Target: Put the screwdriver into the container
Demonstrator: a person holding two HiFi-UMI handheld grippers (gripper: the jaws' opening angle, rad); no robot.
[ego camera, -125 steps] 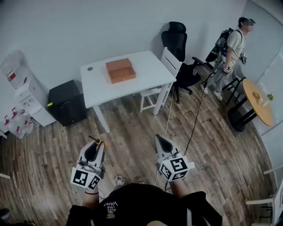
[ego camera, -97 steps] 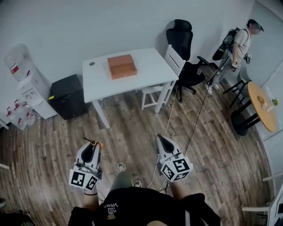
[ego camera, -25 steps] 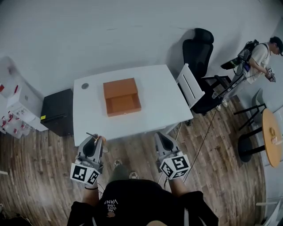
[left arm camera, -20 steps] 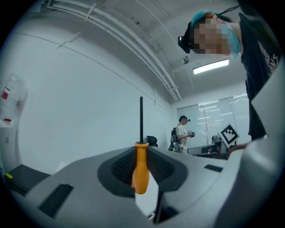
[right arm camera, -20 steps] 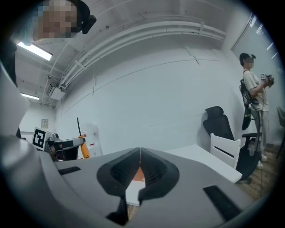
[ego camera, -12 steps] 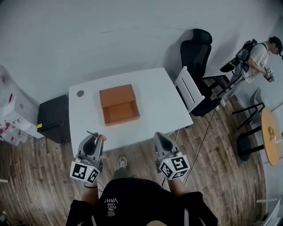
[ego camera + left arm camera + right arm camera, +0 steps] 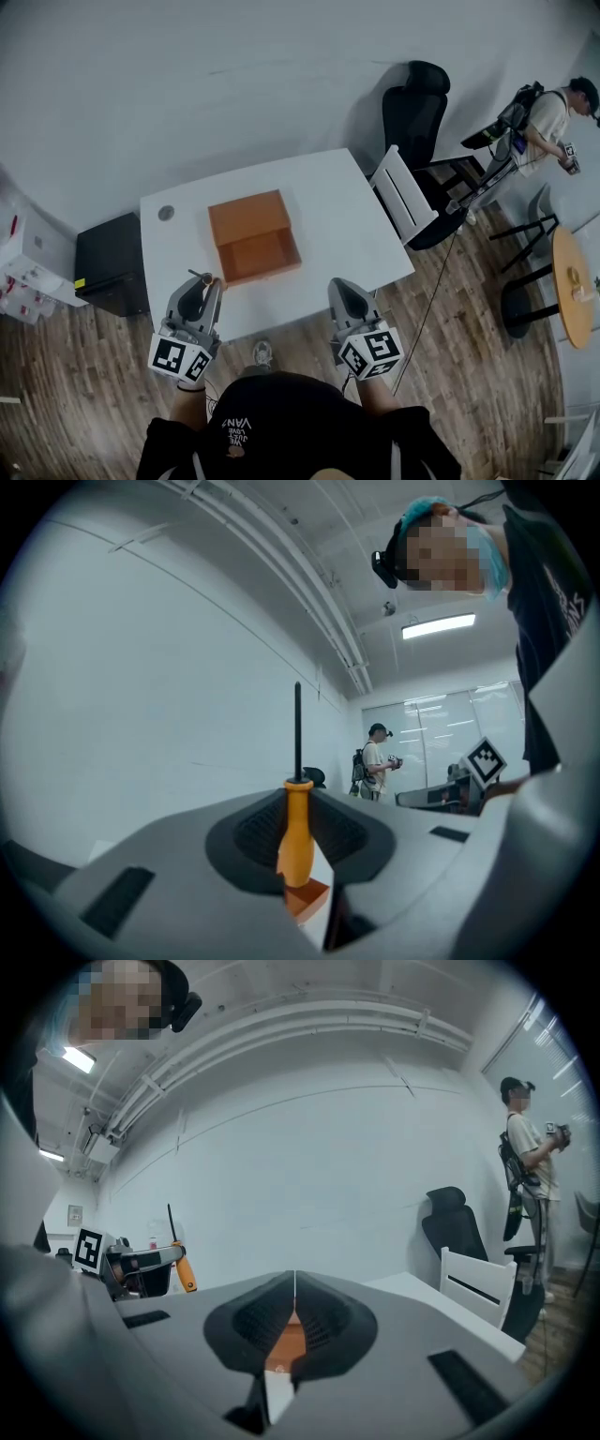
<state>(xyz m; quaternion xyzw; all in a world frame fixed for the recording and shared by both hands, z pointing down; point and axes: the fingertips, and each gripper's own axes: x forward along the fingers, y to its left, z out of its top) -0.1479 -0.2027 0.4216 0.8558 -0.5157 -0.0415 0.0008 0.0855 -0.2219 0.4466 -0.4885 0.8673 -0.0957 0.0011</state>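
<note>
At the table's (image 7: 349, 223) near edge, the left gripper (image 7: 201, 285) grips the screwdriver (image 7: 202, 277), just short of the open container (image 7: 253, 236). Only its own view shows the orange handle upright between the jaws, shaft up. The right gripper (image 7: 339, 285) view alone shows those jaws closed together, empty.

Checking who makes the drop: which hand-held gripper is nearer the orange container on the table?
Left. The left hand-held gripper, holding the screwdriver, is at the near left corner of the container; the right hand-held gripper is farther off, beyond its near right corner.
</note>
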